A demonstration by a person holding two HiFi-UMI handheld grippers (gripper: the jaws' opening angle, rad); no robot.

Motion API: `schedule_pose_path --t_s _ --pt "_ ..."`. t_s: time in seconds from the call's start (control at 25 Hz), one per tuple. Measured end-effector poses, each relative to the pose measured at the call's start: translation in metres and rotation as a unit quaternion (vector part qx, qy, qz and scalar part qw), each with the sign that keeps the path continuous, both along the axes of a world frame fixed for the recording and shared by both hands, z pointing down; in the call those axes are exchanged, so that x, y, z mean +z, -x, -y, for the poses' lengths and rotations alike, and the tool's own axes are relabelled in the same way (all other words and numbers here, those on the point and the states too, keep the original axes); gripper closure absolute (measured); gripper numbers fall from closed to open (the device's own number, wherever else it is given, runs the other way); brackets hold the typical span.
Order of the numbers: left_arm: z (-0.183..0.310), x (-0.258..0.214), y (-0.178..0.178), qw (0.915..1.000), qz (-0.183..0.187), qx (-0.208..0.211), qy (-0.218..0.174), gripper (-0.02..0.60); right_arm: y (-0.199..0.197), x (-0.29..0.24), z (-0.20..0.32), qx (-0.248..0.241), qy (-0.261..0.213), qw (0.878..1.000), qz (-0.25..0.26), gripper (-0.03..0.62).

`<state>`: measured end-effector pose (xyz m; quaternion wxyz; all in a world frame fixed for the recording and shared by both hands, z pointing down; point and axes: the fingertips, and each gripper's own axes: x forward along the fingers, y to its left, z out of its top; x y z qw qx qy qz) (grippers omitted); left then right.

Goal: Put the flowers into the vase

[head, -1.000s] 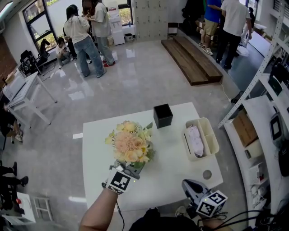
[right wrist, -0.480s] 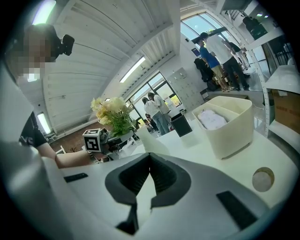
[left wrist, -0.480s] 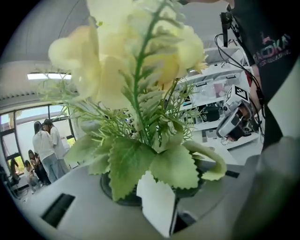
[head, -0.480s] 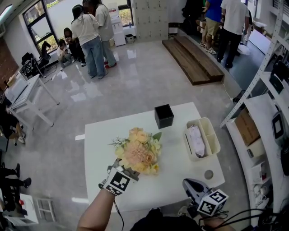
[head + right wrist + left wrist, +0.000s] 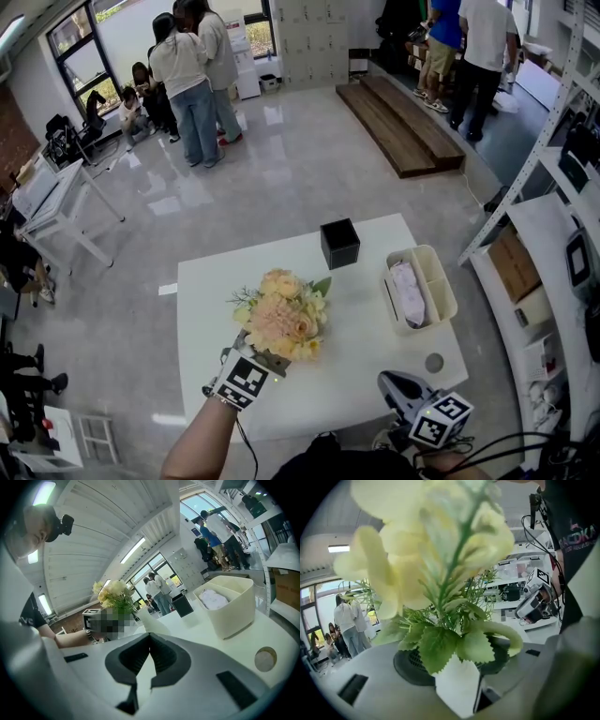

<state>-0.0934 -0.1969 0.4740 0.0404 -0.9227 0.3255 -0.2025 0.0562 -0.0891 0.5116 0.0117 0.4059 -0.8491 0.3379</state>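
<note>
A bouquet of peach and cream flowers (image 5: 281, 314) stands over the middle of the white table (image 5: 375, 356). It fills the left gripper view, with pale blooms (image 5: 426, 545) above green leaves (image 5: 440, 648). In the right gripper view a white tapered vase (image 5: 149, 626) shows below the bouquet (image 5: 112, 595). My left gripper (image 5: 265, 354) sits at the bouquet's near side, its jaws opening, with stems and leaves between them (image 5: 457, 681). My right gripper (image 5: 394, 386) rests at the table's near right edge, shut and empty (image 5: 150, 653).
A black cube box (image 5: 338, 242) stands at the table's far edge. A cream two-part bin (image 5: 419, 289) holding white cloth sits on the right, with a small round disc (image 5: 432, 362) near it. Shelving (image 5: 553, 216) lines the right side. People stand on the far floor.
The bouquet and my left gripper shifted a little to the right and the bouquet tilted, then settled. The right gripper stayed still. The people in the background moved.
</note>
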Motion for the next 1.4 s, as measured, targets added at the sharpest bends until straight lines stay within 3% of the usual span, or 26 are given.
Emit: schedule_pose_path --t_s 0.24,0.92,1.36,1.4 --pt "-0.001 0.002 0.001 1.0 0.002 -0.003 0.003 0.357 0.001 0.002 -0.003 -0.002 0.0 1.0 0.003 0.591" --pt "-0.001 0.012 0.012 0.9993 -0.023 -0.021 0.019 0.357 0.002 0.005 -0.002 -0.007 0.002 1.0 0.008 0.591" --pt "-0.011 0.004 0.032 0.9971 -0.046 -0.059 0.016 0.359 0.013 0.008 0.004 -0.033 0.003 0.999 0.007 0.591" --pt "-0.015 0.002 0.034 0.9964 -0.051 -0.066 0.015 0.383 0.014 0.007 0.004 -0.036 0.003 0.999 0.006 0.591"
